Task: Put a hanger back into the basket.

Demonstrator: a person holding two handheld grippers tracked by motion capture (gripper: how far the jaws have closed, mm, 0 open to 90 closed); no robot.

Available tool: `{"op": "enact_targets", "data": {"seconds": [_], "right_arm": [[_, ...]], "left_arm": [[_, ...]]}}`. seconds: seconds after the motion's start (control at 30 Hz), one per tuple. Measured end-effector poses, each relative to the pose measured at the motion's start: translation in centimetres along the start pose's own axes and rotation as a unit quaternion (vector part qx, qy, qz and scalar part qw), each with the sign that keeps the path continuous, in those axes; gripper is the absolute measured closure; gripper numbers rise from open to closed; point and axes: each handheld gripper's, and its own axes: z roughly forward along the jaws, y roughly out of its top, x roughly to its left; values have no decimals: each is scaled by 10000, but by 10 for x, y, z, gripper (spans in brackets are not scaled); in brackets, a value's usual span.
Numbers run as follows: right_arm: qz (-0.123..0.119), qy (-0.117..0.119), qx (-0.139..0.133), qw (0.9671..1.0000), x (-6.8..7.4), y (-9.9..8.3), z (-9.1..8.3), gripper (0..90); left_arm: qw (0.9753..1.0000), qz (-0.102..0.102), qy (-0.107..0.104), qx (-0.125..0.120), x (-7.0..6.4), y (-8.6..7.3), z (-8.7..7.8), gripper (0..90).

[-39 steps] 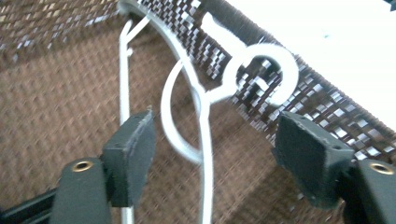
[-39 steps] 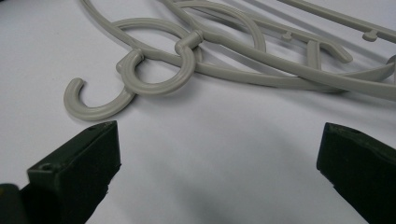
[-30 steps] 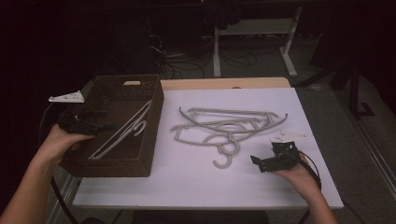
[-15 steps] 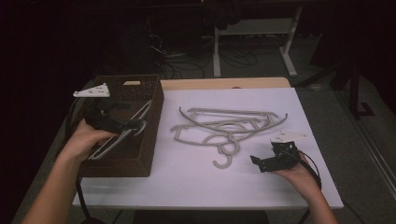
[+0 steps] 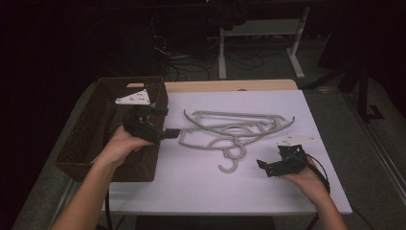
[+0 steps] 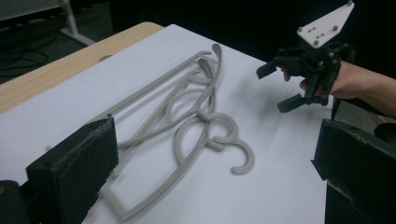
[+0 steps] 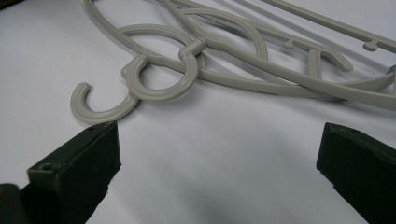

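Note:
A loose pile of grey plastic hangers (image 5: 234,130) lies on the white table top (image 5: 191,187), hooks toward me. My left gripper (image 5: 167,120) hovers at the right rim of the brown basket (image 5: 86,129), pointing at the hangers' left ends. Its own view has both jaws wide apart and empty, with the hangers (image 6: 187,116) just ahead. My right gripper (image 5: 265,166) rests low near the front right, a little right of the hooks. It stands open too, and the hooks (image 7: 159,84) lie just beyond its jaws. The right gripper (image 6: 279,87) shows across the table in the left gripper view.
The basket stands at the table's left edge. A strip of bare wood (image 5: 230,86) runs along the table's back edge. Beyond the table are a dark floor with cables and a white desk frame (image 5: 258,43).
My left gripper has moved right, from over the basket to its right rim near the hangers. The right gripper has stayed put.

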Motion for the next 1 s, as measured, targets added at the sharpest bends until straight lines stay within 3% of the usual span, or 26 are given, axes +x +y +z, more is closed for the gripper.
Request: {"op": "enact_targets", "data": {"seconds": [0.33,0.63,0.73,0.87,1.0], "right_arm": [[12,17,-5,10000,-1,0,-1,0],[-5,25,4,10000,-1,-1,-1,0],[-10,32,-1,10000,-1,-1,-1,0],[-10,43,-4,10000,-1,-1,-1,0],[-18,48,-7,10000,0,-1,-2,0]], "left_arm": [[9991,127,-228,340,-18,-15,57,0],[9979,81,-3,644,-4,-31,103,55],[9977,125,176,637,3,-33,115,136],[9978,12,310,585,17,-34,128,284],[9961,-51,547,694,32,-34,142,441]]}}
